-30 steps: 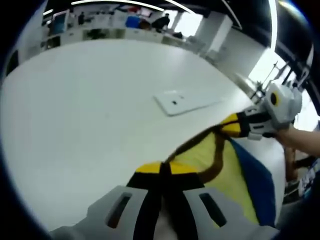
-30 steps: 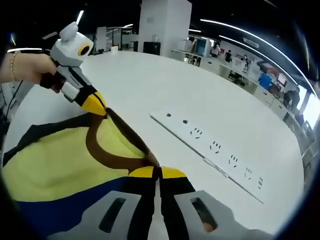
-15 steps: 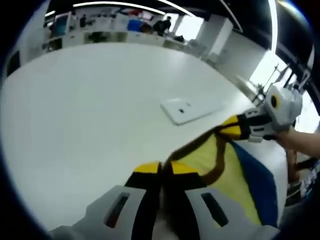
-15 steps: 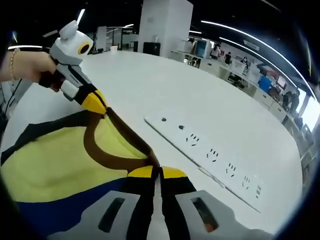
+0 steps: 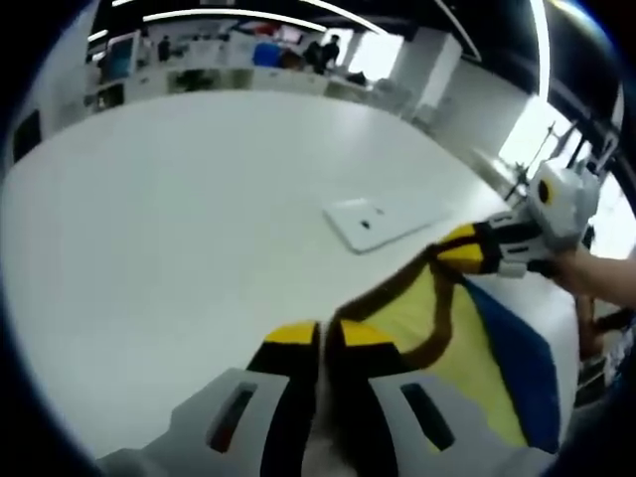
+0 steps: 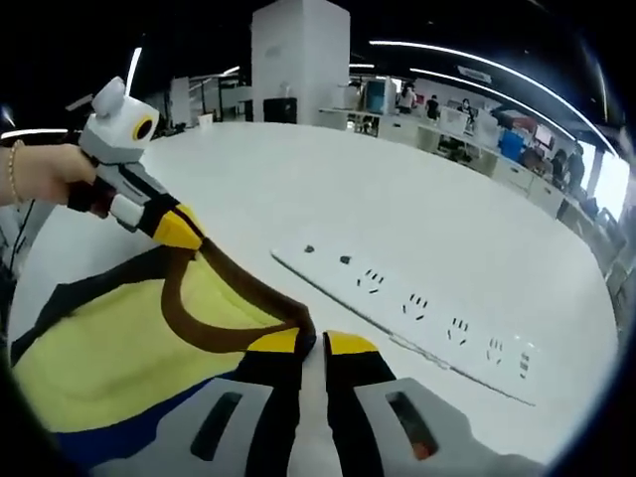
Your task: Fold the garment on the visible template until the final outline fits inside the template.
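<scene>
No text, label, brand or number could be read in either view. The long white power strip on the tabletop carried only socket openings, no legible marking, and the screens in the far office background were too blurred to read.

1 garment, 1 power strip, 2 grippers

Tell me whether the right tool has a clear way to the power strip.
Probably not yet: the right tool is shut on the garment collar. Otherwise the table between it and the power strip looks bare.
</scene>
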A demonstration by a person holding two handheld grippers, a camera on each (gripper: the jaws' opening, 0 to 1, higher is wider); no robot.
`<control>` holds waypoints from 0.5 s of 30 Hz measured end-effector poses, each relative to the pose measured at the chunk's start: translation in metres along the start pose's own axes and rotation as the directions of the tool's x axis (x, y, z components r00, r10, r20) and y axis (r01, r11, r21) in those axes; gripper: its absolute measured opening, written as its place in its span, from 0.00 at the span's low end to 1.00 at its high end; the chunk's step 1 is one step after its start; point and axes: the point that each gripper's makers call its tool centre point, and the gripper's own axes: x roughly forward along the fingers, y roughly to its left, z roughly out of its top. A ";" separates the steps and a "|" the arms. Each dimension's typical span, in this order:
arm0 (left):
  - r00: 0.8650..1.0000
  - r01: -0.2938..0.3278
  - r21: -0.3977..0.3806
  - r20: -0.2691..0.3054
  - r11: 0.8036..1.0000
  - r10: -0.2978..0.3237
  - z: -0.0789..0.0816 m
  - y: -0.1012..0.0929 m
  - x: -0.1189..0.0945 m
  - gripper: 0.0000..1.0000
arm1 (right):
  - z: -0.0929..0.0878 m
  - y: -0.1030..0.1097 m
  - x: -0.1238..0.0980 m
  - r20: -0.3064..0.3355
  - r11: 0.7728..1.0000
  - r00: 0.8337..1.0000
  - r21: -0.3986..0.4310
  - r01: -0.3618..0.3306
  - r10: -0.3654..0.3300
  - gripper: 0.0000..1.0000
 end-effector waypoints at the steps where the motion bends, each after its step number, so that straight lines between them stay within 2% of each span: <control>1: 1.000 -0.003 0.002 -0.002 1.000 0.003 0.000 0.000 0.001 0.04 | 0.001 0.001 0.001 0.000 1.000 1.000 -0.002 0.002 -0.002 0.09; 6: 1.000 -0.016 0.003 0.000 1.000 0.016 0.002 0.002 0.002 0.03 | 0.004 -0.001 0.001 0.000 1.000 1.000 -0.005 0.021 -0.021 0.09; 10: 1.000 -0.030 0.027 -0.006 0.999 0.030 0.002 0.003 0.001 0.00 | 0.005 -0.002 -0.001 -0.016 0.997 0.999 -0.062 0.042 -0.043 0.11; 15: 0.999 -0.038 0.044 -0.021 0.998 0.039 0.003 0.002 0.001 0.00 | 0.007 -0.001 0.000 -0.033 0.995 0.998 -0.092 0.043 -0.047 0.11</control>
